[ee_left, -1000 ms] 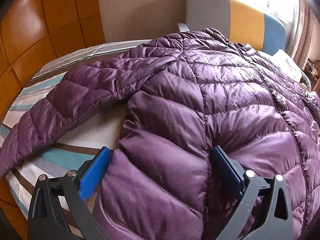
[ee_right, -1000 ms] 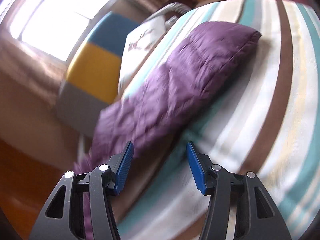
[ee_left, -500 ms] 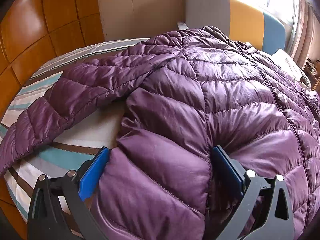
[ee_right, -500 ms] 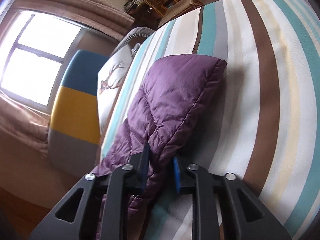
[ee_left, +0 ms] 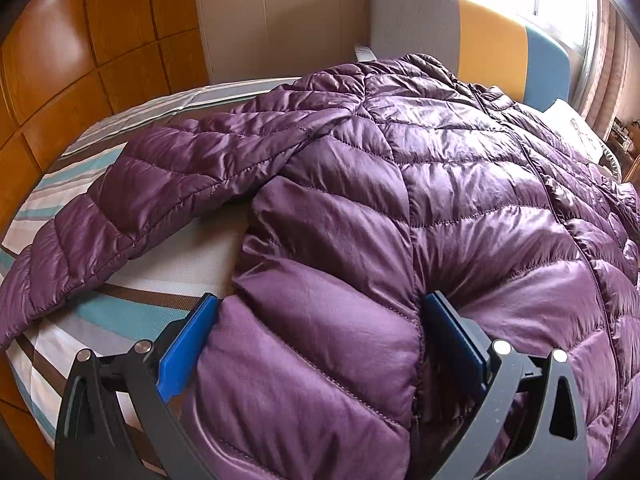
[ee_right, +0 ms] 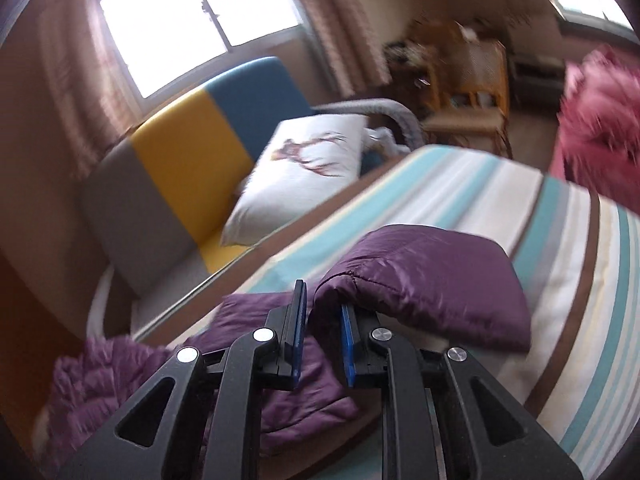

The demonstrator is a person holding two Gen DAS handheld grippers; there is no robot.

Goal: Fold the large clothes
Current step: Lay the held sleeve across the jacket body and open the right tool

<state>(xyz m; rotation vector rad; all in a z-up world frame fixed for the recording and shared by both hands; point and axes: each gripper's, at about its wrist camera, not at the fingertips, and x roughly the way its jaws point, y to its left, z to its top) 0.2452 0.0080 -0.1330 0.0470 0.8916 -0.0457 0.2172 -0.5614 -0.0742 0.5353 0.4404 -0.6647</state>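
A purple quilted puffer jacket lies spread on a striped bed, one sleeve stretched out to the left. My left gripper is open, its blue pads either side of a puffy fold at the jacket's near hem. In the right wrist view my right gripper is shut on the jacket's other sleeve, which is lifted off the striped cover and doubles over the right finger. More purple fabric hangs below to the left.
A grey, yellow and blue headboard stands behind the bed, with a white deer-print pillow against it. A wooden wall runs along the bed's left side. A wicker chair and a pink item are at the far right.
My right gripper closed on the sleeve and has lifted and swung it, so the view now looks toward the headboard. My left gripper has stayed open around the hem fold.
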